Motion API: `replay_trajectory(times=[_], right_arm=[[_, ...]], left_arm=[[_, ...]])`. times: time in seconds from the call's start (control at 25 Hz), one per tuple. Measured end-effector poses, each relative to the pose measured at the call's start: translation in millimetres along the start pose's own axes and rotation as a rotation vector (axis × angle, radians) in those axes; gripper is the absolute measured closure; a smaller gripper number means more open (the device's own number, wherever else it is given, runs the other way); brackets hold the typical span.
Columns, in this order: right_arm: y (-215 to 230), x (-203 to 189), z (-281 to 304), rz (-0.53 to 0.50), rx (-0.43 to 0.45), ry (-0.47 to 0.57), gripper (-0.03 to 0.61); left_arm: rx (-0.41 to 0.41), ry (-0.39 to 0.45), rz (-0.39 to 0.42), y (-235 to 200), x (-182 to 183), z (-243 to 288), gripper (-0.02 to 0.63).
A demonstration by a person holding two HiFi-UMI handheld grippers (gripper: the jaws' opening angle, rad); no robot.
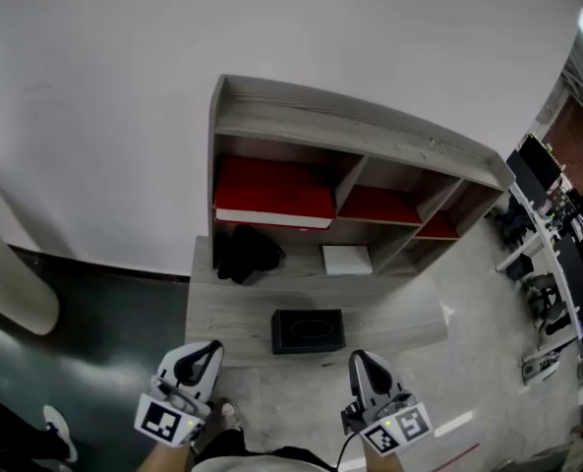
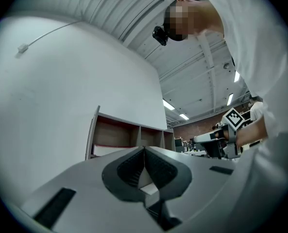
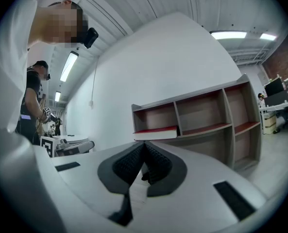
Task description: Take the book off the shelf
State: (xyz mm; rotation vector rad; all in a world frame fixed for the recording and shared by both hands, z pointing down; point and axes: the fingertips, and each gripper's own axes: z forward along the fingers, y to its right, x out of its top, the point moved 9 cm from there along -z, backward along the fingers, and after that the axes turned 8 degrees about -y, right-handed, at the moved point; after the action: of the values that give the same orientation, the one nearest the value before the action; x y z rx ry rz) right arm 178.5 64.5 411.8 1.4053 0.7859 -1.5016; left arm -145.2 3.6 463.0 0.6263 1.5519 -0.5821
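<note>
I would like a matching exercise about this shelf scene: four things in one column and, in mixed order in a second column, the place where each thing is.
Things
1. red book
2. black box
3. white flat object
4. dark bundle

Places
A. below the middle compartment of the shelf
B. lying flat in the shelf's left compartment
C. below the left compartment
D. toward the front of the wooden surface, away from the shelf

Right pairs: 1-B, 2-D, 3-A, 4-C
</note>
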Motion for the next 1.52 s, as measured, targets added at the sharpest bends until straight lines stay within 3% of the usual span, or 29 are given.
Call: replay_trajectory(times=[0.12,0.4,0.52,0.92,1.12,1.28,1.44,1.52], right_arm=[[-6.8,4.6,25.3,0.011,-0.007,-0.013,0.555],[0.2,10.5,46.5,0.016,-0.036,-0.043,0.555],[14.3,10.1,51.5,0.033,-0.04,-0.029,0.555],[73.3,23.5,95.9,0.071,0.073,0.021,0.555],[89.4,24.6,119.7,0.151,0.166,0.034,0.554],[109.1,19.9,149.2,0.291,0.227,0.031,0.552],[120.9,14.8,184.9,0.353,0.249,0.003,0.476],[123.6,12.7,201.2,0.413,0.271,-0.004,0.468]], left_arm=[[-0.016,-0.022,0.01,-21.9,-5.0,10.9,0.594],[-0.042,-0.052,-0.048,-31.6,-18.4,31.8,0.594],[-0.044,-0.057,-0.02,-32.7,-15.6,42.1,0.594],[0.084,-0.035,0.09,-44.1,22.7,79.0,0.594],[0.124,-0.056,0.086,-40.1,20.7,83.6,0.594],[0.152,-0.062,0.08,-39.3,19.5,82.3,0.594],[0.186,-0.062,0.086,-44.5,20.4,77.3,0.594],[0.198,-0.064,0.087,-47.0,20.2,74.7,0.594]])
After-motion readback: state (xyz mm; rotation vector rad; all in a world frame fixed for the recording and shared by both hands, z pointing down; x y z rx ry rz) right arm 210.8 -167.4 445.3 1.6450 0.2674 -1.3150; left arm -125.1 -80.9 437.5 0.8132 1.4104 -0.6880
